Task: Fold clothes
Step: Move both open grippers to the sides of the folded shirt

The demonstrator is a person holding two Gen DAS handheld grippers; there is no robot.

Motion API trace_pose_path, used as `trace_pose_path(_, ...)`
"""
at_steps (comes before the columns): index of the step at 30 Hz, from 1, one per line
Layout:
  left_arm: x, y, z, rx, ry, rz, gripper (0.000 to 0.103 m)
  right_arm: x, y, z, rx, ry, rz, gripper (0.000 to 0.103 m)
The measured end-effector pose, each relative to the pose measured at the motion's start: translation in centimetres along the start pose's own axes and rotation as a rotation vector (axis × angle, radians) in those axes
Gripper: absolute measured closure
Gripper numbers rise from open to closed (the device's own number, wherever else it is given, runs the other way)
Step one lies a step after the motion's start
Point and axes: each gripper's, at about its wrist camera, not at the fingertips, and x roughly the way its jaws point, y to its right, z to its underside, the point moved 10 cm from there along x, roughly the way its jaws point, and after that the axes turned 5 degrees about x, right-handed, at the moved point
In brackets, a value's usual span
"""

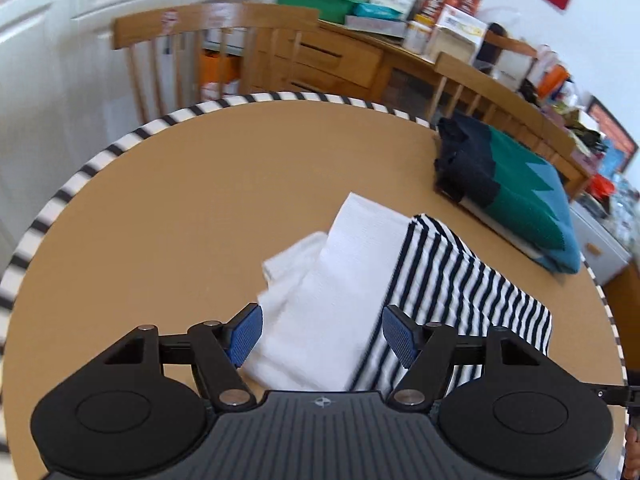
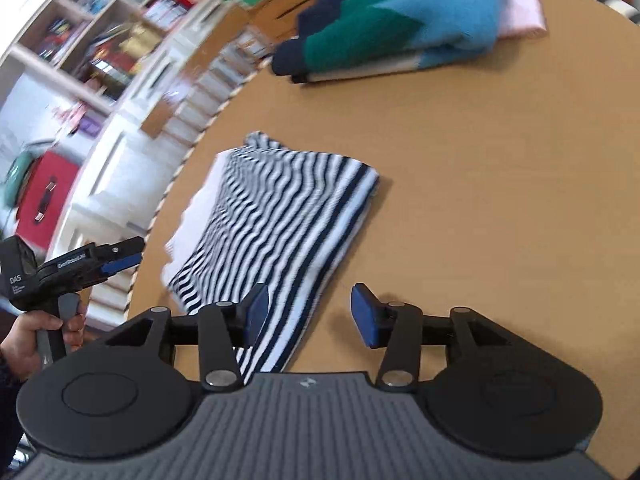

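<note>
Folded navy-and-white striped cotton garment (image 1: pixel 452 280) lies on the round tan counter (image 1: pixel 192 208), in the lower middle of the left wrist view, with a white cloth (image 1: pixel 332 304) partly under it on its left side. The left hand-held gripper (image 1: pixel 322 334) hovers above both, its blue pads spread apart and grasping nothing. In the right wrist view the right hand-held gripper (image 2: pixel 306 314) is also released, its left pad over the striped edge. A folded navy, green and blue knitted sweater (image 2: pixel 384 20) rests at the upper right. A hand (image 2: pixel 28 340) at the lower left holds the other gripper's handle.
</note>
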Motion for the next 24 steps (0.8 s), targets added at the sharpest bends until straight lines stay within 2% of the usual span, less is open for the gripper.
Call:
trace_pose_path(5,5.1,-2.8,-2.9,0.123,-0.053,0.146,0.034,1.0,0.0,0.5,0.098,0.087,0.039,0.055)
trace_pose_path(8,7.7,-3.9,-4.1,0.132,-0.106,0.261,0.034,1.5,0.0,0.9,0.158,0.14,0.06,0.052)
trace_pose_path(11,9.6,-3.5,-4.7,0.17,-0.156,0.358,0.034,2.4,0.0,0.8,0.236,0.193,0.042,0.051)
trace_pose_path(16,11.9,-2.1,-5.7,0.142,-0.212,0.517,0.033,3.9,0.0,-0.1,0.344,0.241,0.0,0.051)
trace_pose_path(19,12.6,-0.9,-5.3,0.088,-0.289,0.608,0.033,4.9,0.0,-1.1,0.387,0.255,-0.01,0.053)
trace_pose_path(22,12.2,0.2,-3.9,0.175,-0.337,0.645,0.033,5.4,-0.9,-0.8,0.324,0.211,0.029,0.053)
trace_pose_path(24,11.5,0.7,-2.3,0.178,-0.405,0.689,0.033,5.2,-1.3,0.4,0.296,0.166,0.026,0.053)
